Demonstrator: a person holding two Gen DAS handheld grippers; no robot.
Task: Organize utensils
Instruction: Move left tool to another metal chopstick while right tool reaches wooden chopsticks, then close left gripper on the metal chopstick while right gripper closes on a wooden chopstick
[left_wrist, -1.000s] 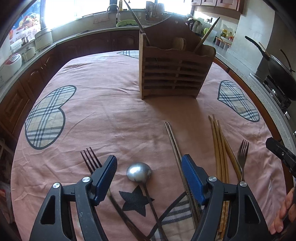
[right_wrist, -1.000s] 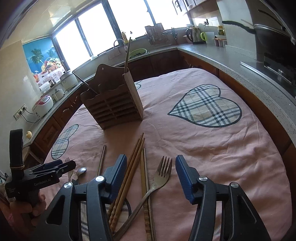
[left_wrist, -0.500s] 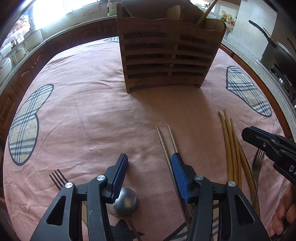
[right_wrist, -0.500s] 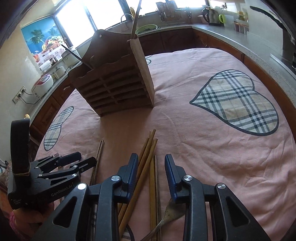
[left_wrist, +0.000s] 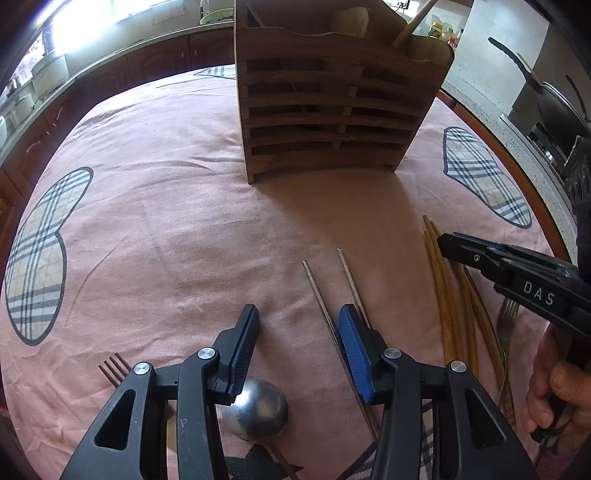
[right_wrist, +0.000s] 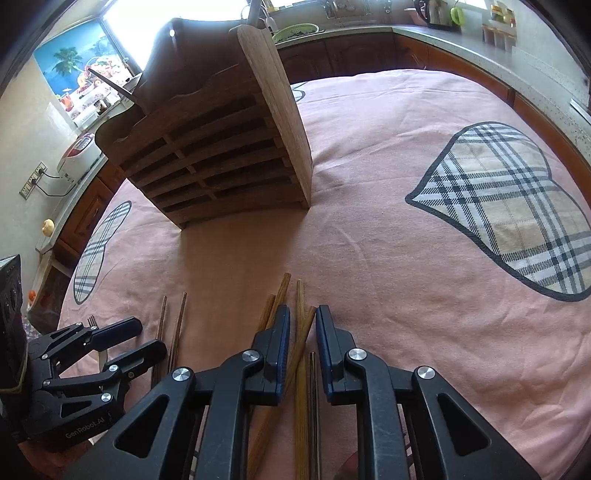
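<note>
Pink cloth (left_wrist: 155, 229) carries nearly all the work undone: wooden rack (left_wrist: 332, 122) at twelve o'clock holds few pieces, while left gripper (left_wrist: 295, 345) narrows over the ladle (left_wrist: 258, 410) and right gripper (right_wrist: 302, 330) closes around wooden chopsticks (right_wrist: 301, 306).

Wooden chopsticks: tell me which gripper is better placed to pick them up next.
Right. The right gripper is closing with the wooden chopsticks between its fingers. The left gripper sits over the metal chopsticks and ladle.
</note>
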